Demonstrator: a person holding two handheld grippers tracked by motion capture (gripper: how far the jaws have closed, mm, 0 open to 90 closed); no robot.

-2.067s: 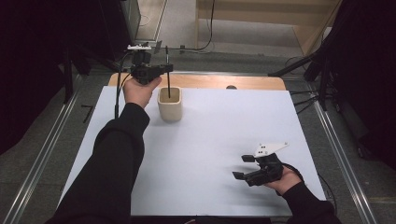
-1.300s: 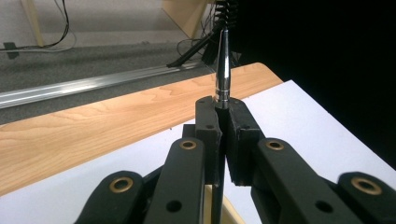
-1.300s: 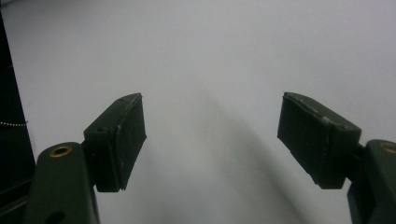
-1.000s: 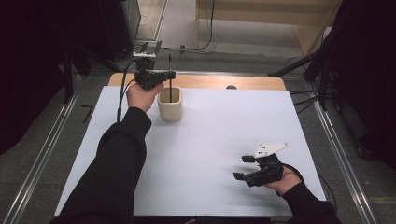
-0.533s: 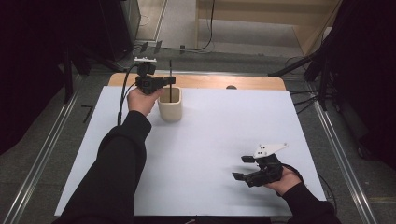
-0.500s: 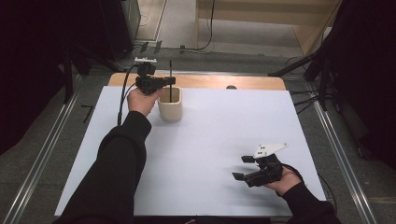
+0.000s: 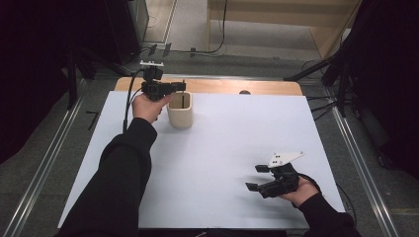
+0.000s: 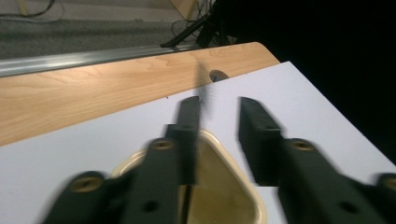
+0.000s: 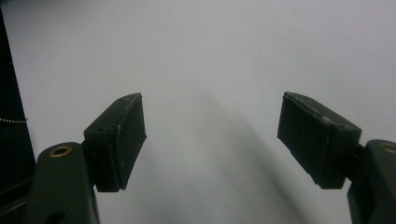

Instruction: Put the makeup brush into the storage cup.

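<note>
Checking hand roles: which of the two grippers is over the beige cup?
The left gripper, at the far edge above the beige cup; the right gripper rests near, jaws wide open.

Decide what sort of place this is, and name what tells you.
Probably a lab or workshop rigged for recording: a white sheet covers a wooden table, metal rails flank it, and cables trail across the floor behind.

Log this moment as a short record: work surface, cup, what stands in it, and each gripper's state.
surface: white sheet over a wooden table
cup: beige cup, upright at the sheet's far left
contents: thin dark stick standing in the cup
left gripper: left gripper above the cup; jaws have just been opening, apart, stick by one jaw
right gripper: right gripper open, nothing between its jaws, above the sheet's near right
</note>
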